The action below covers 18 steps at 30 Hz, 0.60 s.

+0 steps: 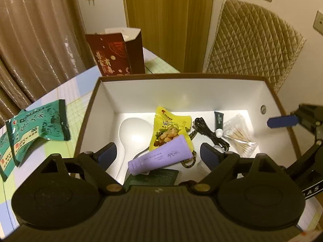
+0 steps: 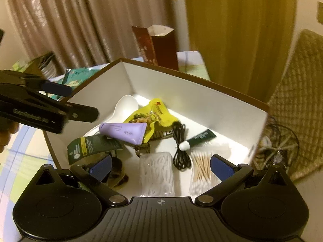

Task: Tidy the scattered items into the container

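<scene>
Both grippers hung over the open white-lined box on the checked tabletop, and both were spread wide with nothing between their blue pads. The left gripper pointed down into the box above a lilac tube, which lay across a yellow snack pouch beside a white plastic spoon. A coiled black cable, a dark green tube with a white cap and a clear bag of cotton swabs lay further right on the box floor. The right gripper hovered over the near end of the box, above a clear case of white floss picks, with a dark green label card just left of it. Outside the box, two green foil packets remained on the tabletop to its left, and a dark red paper bag stood upright behind it.
</scene>
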Each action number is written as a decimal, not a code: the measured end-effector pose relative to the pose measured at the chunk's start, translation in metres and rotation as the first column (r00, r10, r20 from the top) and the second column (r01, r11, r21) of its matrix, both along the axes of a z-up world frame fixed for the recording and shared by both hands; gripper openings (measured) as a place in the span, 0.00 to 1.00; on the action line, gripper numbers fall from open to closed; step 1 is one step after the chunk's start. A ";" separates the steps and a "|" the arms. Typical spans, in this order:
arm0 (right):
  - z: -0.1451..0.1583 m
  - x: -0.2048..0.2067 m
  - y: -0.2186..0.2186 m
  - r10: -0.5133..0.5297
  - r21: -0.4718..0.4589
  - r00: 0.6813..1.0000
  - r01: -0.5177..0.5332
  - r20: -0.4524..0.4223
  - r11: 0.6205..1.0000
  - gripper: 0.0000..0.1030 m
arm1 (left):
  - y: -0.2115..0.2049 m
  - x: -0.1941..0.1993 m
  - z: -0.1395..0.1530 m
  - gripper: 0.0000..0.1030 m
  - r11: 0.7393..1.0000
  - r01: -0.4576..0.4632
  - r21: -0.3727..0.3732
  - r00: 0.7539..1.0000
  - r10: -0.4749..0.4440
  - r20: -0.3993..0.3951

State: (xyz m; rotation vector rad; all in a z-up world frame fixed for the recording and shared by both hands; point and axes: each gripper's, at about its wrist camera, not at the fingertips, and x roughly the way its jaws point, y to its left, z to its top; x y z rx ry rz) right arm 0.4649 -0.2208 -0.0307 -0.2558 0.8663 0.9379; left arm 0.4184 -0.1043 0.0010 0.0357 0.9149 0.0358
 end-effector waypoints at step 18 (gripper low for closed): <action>0.034 -0.077 -0.027 -0.163 0.059 0.984 0.159 0.074 0.986 0.98 | -0.009 -0.099 0.041 0.94 0.997 -0.041 0.073 0.988 0.030 0.150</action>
